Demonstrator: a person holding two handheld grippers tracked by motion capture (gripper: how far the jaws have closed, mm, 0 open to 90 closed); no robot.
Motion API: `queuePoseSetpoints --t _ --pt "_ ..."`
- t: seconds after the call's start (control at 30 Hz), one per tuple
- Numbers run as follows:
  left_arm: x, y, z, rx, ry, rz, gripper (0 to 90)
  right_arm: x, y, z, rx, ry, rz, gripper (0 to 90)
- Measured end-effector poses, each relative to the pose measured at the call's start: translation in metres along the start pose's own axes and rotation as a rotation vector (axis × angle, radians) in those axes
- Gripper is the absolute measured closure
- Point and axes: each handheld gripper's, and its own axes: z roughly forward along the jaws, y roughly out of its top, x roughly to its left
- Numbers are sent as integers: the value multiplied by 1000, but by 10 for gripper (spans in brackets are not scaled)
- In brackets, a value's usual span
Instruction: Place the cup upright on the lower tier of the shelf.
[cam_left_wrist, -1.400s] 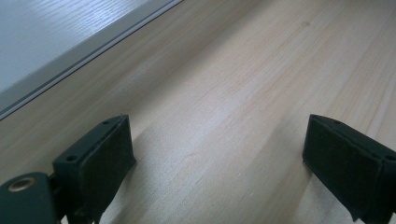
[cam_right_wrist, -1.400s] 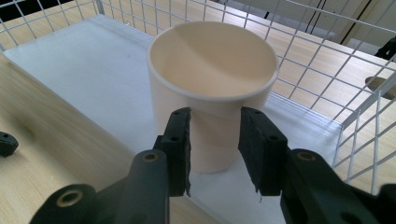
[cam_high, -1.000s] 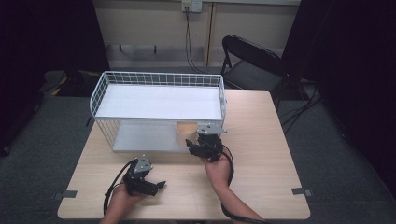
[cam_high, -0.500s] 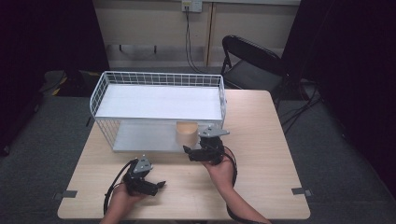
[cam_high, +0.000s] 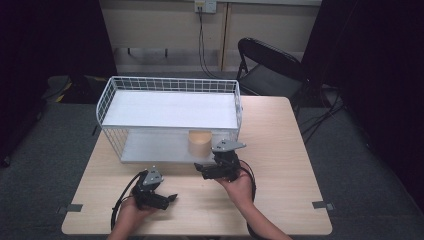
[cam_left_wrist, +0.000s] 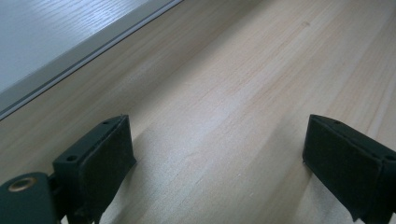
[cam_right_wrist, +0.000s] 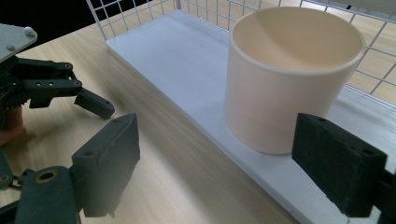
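A beige cup (cam_high: 200, 143) (cam_right_wrist: 289, 79) stands upright at the front edge of the lower shelf of a white wire rack (cam_high: 170, 110). My right gripper (cam_high: 206, 167) (cam_right_wrist: 217, 144) is just in front of it, low over the table. Its jaws have just been opening and now stand wide; the cup sits a little beyond them and neither pad presses on it. My left gripper (cam_high: 167, 199) (cam_left_wrist: 217, 154) rests low on the wooden table (cam_high: 280, 150) near the front edge, open with only bare wood between its jaws. It also appears in the right gripper view as the left gripper (cam_right_wrist: 70, 93).
The rack has a white top shelf (cam_high: 170, 107) and a white lower board (cam_right_wrist: 187, 56) (cam_left_wrist: 42, 37), with wire mesh at the sides and back. A black folding chair (cam_high: 270, 70) stands behind the table. Black cables trail from both grippers.
The cup has shifted left onto the lower shelf and now stands free. The right gripper's jaws have spread apart and drawn slightly back from it. The left gripper has stayed put.
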Motion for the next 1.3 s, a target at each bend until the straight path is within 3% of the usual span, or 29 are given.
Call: queuePoseSetpoints --t 0.47,1.3 --pt "0 0 0 0 0 0 81 -3 -16 -15 29 61 -10 148" --pt "0 0 0 0 0 0 81 -20 -53 -38 70 88 -21 151"
